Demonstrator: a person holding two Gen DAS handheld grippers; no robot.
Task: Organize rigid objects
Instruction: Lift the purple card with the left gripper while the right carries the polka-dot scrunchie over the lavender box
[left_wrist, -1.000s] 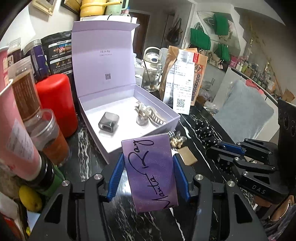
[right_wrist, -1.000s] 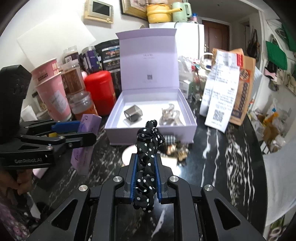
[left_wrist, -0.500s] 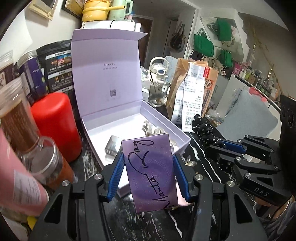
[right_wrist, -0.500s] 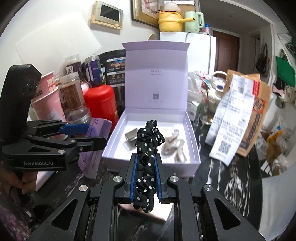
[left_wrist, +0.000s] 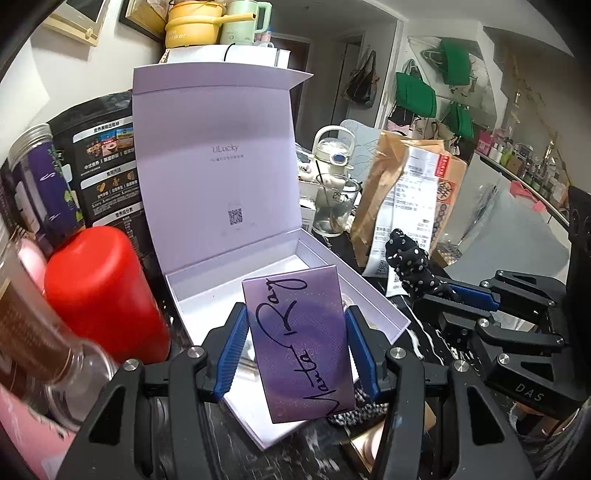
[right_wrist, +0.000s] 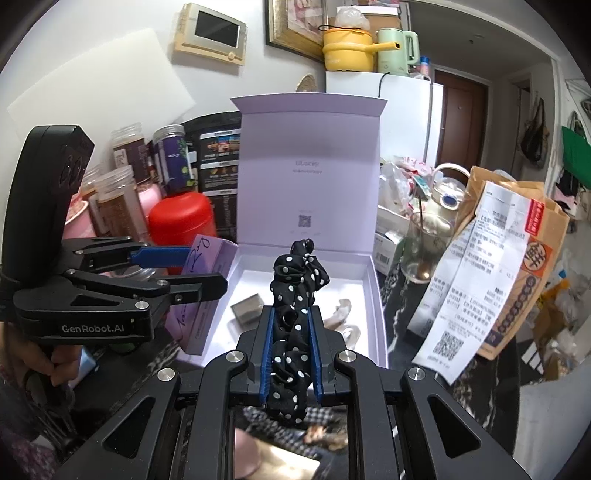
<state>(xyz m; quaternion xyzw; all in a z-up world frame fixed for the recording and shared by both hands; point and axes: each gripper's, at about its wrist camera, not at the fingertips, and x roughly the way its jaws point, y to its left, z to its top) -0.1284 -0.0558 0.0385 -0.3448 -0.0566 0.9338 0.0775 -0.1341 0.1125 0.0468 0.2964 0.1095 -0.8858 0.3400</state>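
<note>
Compared with a second ago, both grippers are sitting closer to the open lilac box (right_wrist: 373, 266), which is now filling more of each view; its tray is now lying directly behind the held items instead of farther up the frame. The red canister (left_wrist: 99, 291) is showing larger at the left of the left wrist view.

Both grippers are pointing forward and downward toward the box, side by side. In the right wrist view a hand (right_wrist: 44, 365) is gripping the left gripper's handle at lower left.

The left gripper (left_wrist: 295, 341) is clamping a purple card box (left_wrist: 299, 343) by its side edges, upright and slightly tilted, at lower centre over the tray's near corner. The right gripper (right_wrist: 290, 350) is clenched tight on a black dotted scrunchie (right_wrist: 295, 295), which is sticking up above the fingertips at centre frame.

Inside the tray, a grey block (right_wrist: 246, 308) and a pale hair claw (right_wrist: 341, 317) are lying on the floor. The box is resting on the dark marbled counter (right_wrist: 399, 321).
</note>
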